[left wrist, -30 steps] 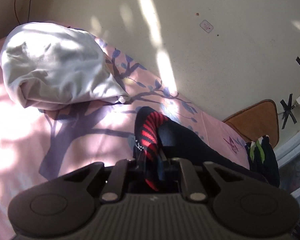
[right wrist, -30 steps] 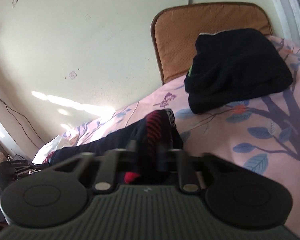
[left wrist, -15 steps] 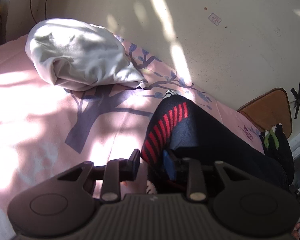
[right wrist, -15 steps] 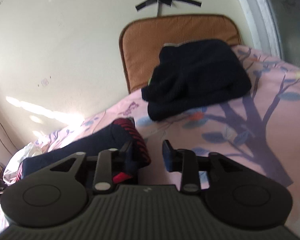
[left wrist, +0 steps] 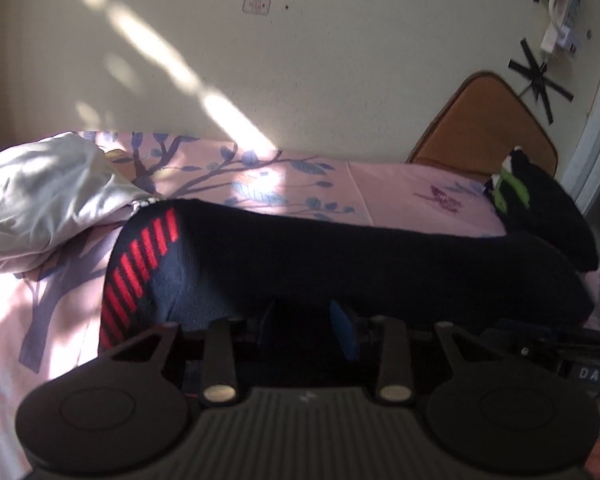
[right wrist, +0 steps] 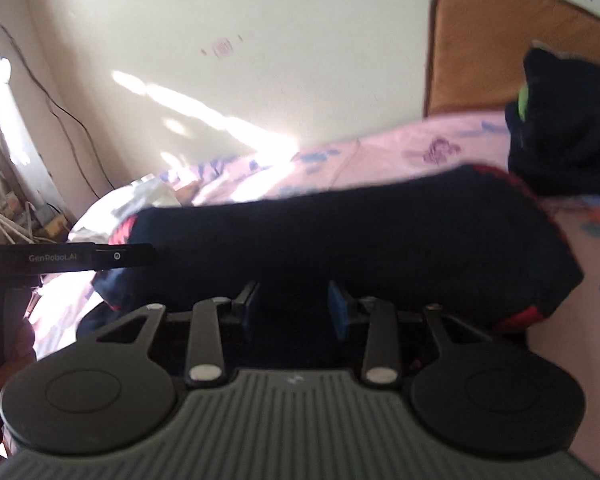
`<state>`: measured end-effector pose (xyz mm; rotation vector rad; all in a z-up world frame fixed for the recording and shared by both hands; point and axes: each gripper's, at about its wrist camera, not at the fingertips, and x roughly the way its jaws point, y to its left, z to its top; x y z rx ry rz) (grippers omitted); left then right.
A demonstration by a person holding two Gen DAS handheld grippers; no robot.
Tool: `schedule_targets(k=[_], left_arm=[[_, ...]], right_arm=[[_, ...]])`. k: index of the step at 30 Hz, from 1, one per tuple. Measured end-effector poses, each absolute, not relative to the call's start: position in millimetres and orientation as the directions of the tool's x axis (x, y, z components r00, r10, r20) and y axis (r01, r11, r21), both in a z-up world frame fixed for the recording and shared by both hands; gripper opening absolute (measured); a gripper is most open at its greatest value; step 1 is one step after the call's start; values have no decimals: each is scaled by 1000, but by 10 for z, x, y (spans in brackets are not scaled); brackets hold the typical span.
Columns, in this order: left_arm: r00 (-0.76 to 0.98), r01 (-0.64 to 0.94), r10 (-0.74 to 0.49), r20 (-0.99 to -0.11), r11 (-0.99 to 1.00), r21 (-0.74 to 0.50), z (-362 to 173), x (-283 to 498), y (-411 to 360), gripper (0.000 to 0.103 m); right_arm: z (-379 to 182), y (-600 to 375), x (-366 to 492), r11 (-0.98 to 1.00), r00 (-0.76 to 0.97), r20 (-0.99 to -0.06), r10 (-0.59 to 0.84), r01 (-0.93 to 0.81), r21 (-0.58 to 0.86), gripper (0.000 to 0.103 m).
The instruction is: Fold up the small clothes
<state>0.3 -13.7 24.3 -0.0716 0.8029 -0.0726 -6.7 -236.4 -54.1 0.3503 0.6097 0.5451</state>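
Observation:
A long black sock with red stripes (left wrist: 340, 256) lies stretched across the pink bed sheet (left wrist: 400, 184); it also shows in the right wrist view (right wrist: 360, 240). My left gripper (left wrist: 306, 326) is open, its jaws apart just in front of the sock's near edge, holding nothing. My right gripper (right wrist: 292, 310) is open too, at the sock's near edge, closer to its red-trimmed end. The left gripper's body (right wrist: 68, 258) shows at the left of the right wrist view.
A crumpled white cloth (left wrist: 44, 196) lies at the left on the bed. A folded black garment with green marks (left wrist: 540, 204) sits at the right, by an orange cushion (left wrist: 484, 128) against the wall. Cables (right wrist: 60, 108) hang at the far left.
Both grippers have opened and let go of the sock. The sock now lies stretched out flat on the bed, and both grippers have drawn back to its near edge.

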Motion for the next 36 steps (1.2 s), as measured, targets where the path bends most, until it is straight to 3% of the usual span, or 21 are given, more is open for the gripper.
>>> schedule_targets(k=[4, 10, 12, 14, 18, 26, 36], left_arm=[[729, 44, 1, -684, 998, 47, 111, -69, -363, 43], [748, 36, 21, -663, 997, 72, 76, -116, -381, 44], [752, 36, 24, -659, 996, 77, 75, -127, -391, 44], [754, 37, 24, -656, 996, 80, 75, -131, -394, 45], [757, 38, 21, -653, 996, 77, 71, -130, -397, 45], [761, 44, 10, -648, 997, 68, 64, -145, -386, 47], [767, 50, 2, -642, 997, 64, 54, -157, -378, 49]], right_arm=[[-580, -2443, -129, 786, 688, -421, 591, -376, 490, 35], [-542, -2402, -164, 784, 697, -410, 588, -367, 501, 37], [-530, -2469, -199, 771, 701, -394, 594, -354, 530, 41], [-518, -2642, -321, 750, 734, -349, 583, -319, 580, 53], [-519, -3155, -520, 705, 812, -287, 509, -202, 680, 58], [-724, -3735, -525, 644, 817, -375, 438, 6, 765, 62], [-697, -3426, -456, 746, 805, -400, 438, -78, 661, 65]])
